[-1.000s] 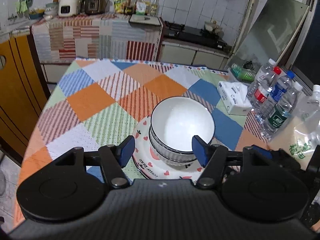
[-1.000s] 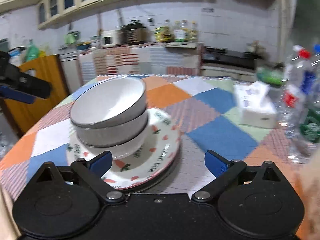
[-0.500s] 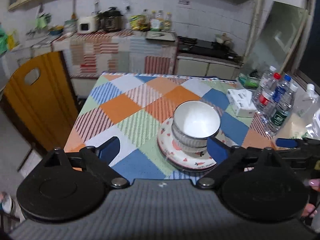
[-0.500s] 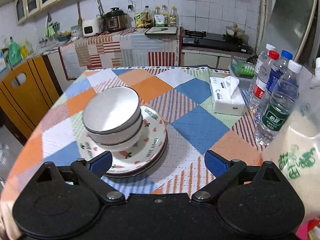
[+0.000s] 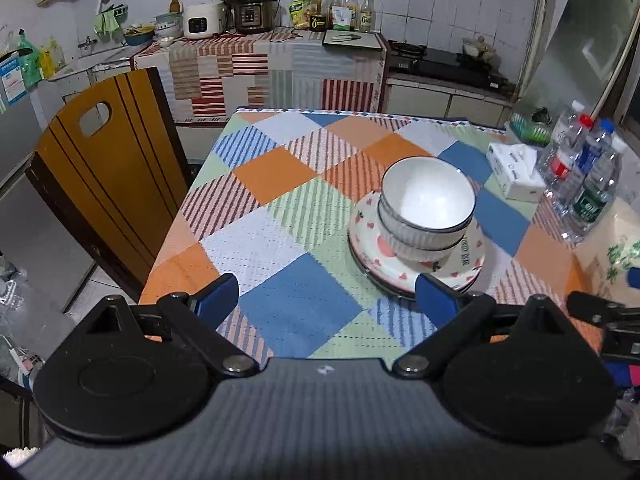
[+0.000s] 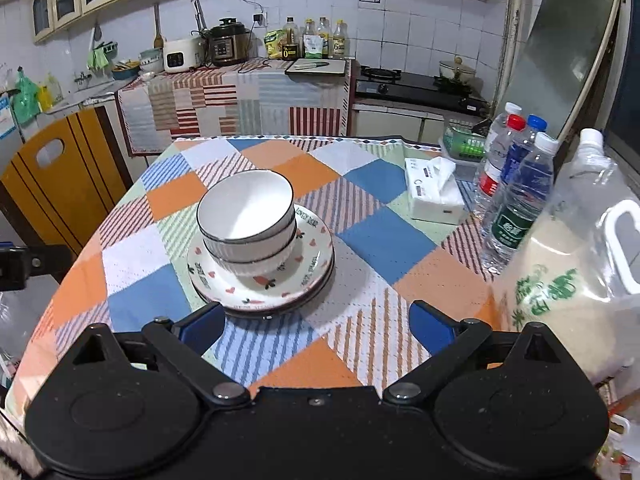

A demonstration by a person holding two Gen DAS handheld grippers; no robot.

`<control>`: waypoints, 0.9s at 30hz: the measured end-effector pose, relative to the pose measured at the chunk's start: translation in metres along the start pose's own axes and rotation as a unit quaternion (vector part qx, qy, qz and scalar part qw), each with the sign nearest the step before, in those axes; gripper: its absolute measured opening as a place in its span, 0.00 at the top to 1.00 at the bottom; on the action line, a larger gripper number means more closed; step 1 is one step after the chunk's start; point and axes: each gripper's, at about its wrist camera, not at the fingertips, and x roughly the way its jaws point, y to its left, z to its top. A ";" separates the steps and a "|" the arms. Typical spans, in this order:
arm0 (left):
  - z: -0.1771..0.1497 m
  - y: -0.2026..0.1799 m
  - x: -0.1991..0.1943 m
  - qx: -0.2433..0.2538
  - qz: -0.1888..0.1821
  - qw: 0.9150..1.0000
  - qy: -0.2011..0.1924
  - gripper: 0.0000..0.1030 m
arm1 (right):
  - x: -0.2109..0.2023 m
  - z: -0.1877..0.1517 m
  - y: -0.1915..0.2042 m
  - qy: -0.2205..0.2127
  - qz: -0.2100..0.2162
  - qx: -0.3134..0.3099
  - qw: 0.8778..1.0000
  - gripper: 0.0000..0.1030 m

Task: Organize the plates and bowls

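Note:
Two white ribbed bowls [image 5: 426,208] with dark rims are nested and sit on a stack of heart-patterned plates [image 5: 468,268] on the checked tablecloth. They also show in the right wrist view, bowls [image 6: 247,220] on plates [image 6: 308,276]. My left gripper [image 5: 326,300] is open and empty, held back near the table's front edge, left of the stack. My right gripper [image 6: 316,326] is open and empty, just short of the plates' near rim. Part of the right gripper's arm shows in the left wrist view [image 5: 600,312].
A tissue pack [image 6: 434,196] lies at the right. Several water bottles [image 6: 516,200] and a large jug of rice [image 6: 580,276] stand along the right edge. A wooden chair [image 5: 104,176] stands at the table's left side. A kitchen counter [image 6: 240,96] is behind.
Both grippers have drawn back and up from the stack. The left jaws have opened wider; a second ago they were close around the bowls. The stack has not moved.

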 end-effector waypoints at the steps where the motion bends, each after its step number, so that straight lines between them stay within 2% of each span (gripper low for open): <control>1: -0.001 -0.001 0.000 0.003 0.002 1.000 0.000 0.07 | -0.003 -0.001 0.001 -0.002 -0.001 -0.003 1.000 0.03; 10: -0.012 -0.013 -0.008 0.036 0.016 0.999 -0.018 0.07 | -0.020 -0.004 0.011 -0.011 -0.017 -0.017 1.000 0.03; 14: -0.013 -0.016 -0.011 0.044 0.011 0.999 -0.026 0.07 | -0.019 -0.005 0.013 -0.009 -0.013 -0.005 1.000 0.03; 21: -0.016 -0.013 -0.006 0.034 -0.006 0.999 -0.029 0.07 | -0.012 -0.008 0.018 -0.004 -0.013 -0.003 1.000 0.03; 27: -0.019 -0.012 -0.007 0.032 -0.010 0.999 -0.044 0.07 | -0.013 -0.010 0.021 -0.019 -0.025 -0.012 0.999 0.03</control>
